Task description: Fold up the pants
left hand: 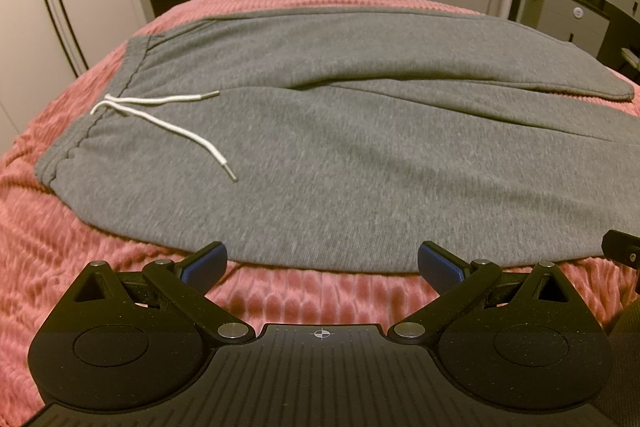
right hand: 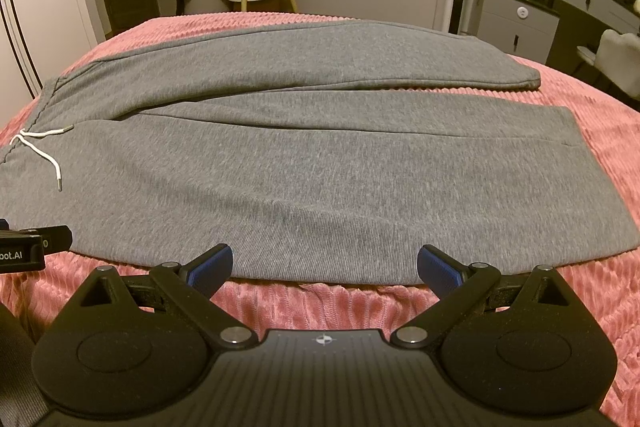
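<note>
Gray sweatpants (left hand: 320, 155) lie flat on the pink bedspread (left hand: 60, 247), just ahead of both spread, empty grippers (left hand: 322, 265) (right hand: 325, 265); white drawstring (left hand: 160, 119) loose.

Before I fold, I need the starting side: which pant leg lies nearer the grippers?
The front leg, its long edge just ahead of both open grippers; the other leg lies behind it.

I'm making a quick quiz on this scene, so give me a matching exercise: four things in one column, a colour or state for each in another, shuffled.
Things:
1. pants
2. drawstring
3. bedspread
4. left gripper

Colour or state:
A. white
B. open, holding nothing
C. grey, spread flat
D. pink, ribbed

Pairs: 1-C, 2-A, 3-D, 4-B
</note>
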A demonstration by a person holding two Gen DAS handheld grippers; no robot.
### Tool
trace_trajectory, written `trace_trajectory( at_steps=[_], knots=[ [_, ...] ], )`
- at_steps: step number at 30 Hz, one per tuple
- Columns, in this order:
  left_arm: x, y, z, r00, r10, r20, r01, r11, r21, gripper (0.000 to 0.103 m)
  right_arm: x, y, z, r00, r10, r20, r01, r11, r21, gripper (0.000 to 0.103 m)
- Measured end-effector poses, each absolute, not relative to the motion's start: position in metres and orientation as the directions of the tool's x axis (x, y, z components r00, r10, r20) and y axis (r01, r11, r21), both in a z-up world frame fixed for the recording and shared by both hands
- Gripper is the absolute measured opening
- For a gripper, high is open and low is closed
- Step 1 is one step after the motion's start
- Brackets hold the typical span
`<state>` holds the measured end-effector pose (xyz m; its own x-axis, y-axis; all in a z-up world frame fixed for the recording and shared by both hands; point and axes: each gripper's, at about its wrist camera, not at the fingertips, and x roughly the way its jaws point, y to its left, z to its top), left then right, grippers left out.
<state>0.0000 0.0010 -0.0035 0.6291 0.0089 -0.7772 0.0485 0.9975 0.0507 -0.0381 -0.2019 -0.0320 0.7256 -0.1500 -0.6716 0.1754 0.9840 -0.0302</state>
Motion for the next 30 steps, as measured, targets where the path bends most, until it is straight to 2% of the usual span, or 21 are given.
trace_trajectory(
  at_steps=[30],
  knots=[
    [-0.0031,-0.0014,-0.0047,0.626,0.008,-0.780,0.048,0.998,0.048,0.103,-0.0381,-0.2027,-0.0318,0.725,-0.147,-0.673,0.181,0.983,-0.020,0.099]
  ],
)
